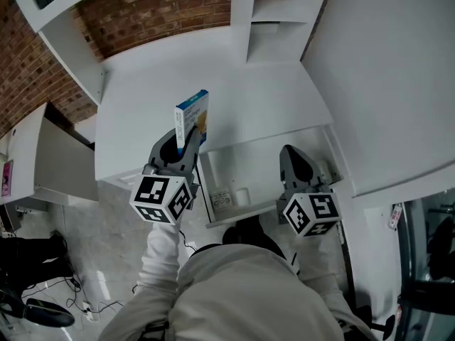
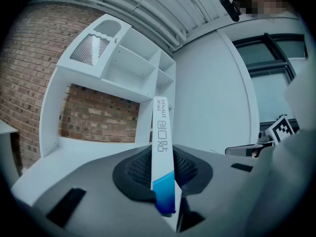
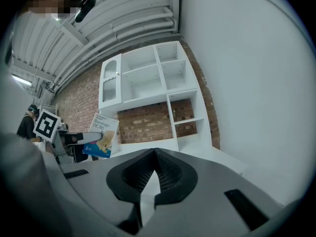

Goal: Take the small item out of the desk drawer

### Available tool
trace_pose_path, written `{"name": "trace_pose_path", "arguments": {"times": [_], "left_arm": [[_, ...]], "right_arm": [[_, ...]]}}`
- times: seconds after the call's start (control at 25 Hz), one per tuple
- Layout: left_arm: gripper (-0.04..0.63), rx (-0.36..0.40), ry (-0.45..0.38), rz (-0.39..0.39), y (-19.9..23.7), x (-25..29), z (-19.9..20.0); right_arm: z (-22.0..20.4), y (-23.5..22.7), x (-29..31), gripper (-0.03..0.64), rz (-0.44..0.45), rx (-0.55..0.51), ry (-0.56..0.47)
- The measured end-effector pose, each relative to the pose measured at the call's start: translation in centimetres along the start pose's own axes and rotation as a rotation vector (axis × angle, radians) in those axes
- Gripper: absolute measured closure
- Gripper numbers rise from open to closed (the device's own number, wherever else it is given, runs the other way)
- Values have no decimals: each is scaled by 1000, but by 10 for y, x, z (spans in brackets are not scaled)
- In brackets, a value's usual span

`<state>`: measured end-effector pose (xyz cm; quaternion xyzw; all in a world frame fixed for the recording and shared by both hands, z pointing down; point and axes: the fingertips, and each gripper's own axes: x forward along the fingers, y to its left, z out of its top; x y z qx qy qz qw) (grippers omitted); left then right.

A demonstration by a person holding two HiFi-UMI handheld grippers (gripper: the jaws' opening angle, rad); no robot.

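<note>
A small blue-and-white bandage box stands upright in my left gripper, which is shut on its lower end above the white desk top. In the left gripper view the box's narrow edge rises between the pads. The desk drawer is pulled open below the desk's front edge. My right gripper hovers over the drawer's right part, its jaws shut with nothing between them. From the right gripper view the box shows at the left, held up.
Two small items lie at the drawer's near left corner. A white shelf unit stands on the desk against a brick wall. A white wall panel rises at the right. Cables lie on the floor at the left.
</note>
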<state>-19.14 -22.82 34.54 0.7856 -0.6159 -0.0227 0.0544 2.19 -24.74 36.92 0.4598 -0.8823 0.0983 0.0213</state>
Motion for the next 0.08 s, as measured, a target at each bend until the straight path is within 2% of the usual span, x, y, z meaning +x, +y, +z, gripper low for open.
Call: {"name": "trace_pose_path", "arguments": {"times": [0.08], "left_arm": [[518,4,-2,5,2,-2,1]], "right_arm": [[-1,1,-1,589,3,0,0]]}}
